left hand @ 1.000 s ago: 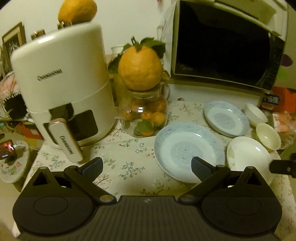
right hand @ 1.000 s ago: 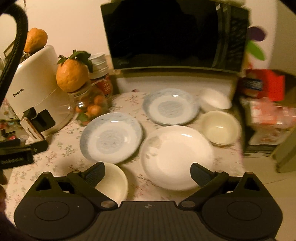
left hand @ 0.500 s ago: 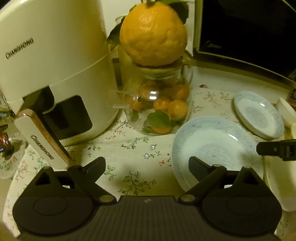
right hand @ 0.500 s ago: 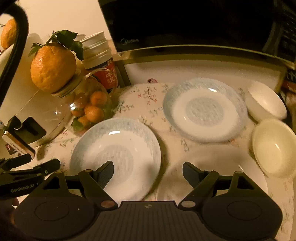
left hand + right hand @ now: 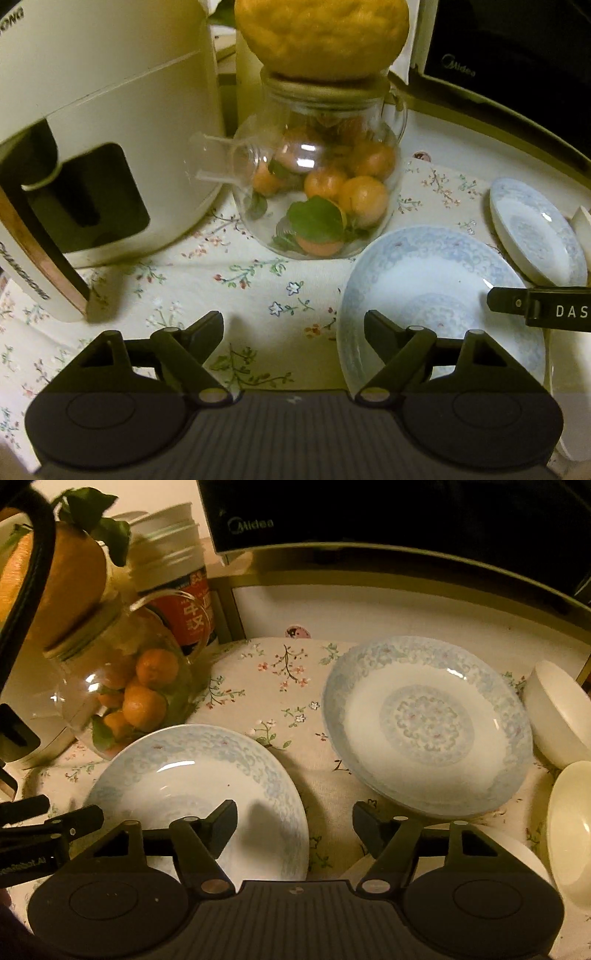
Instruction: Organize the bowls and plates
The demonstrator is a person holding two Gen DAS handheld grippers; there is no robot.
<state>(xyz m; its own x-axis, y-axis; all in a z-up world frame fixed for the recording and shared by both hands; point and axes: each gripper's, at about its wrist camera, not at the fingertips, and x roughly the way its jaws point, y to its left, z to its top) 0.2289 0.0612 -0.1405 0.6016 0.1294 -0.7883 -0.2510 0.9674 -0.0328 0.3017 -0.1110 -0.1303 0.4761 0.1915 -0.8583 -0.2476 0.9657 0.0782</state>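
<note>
Approach step. Left gripper (image 5: 293,325) and right gripper (image 5: 294,821) both part-open, jaws closing, nothing held, flanking near blue-patterned plate (image 5: 199,775). Next, probably: bracket rim, clamp, lift.

The light is dim and yellow. Bright spots shine on the round clear glass jar (image 5: 321,192) and the blue-patterned white plate (image 5: 428,723). Edges bend, corners go dark, and things look a bit blurry.

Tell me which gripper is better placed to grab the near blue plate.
Either: the left gripper and right gripper each straddle opposite rims of the near blue plate, jaws closing.
</note>
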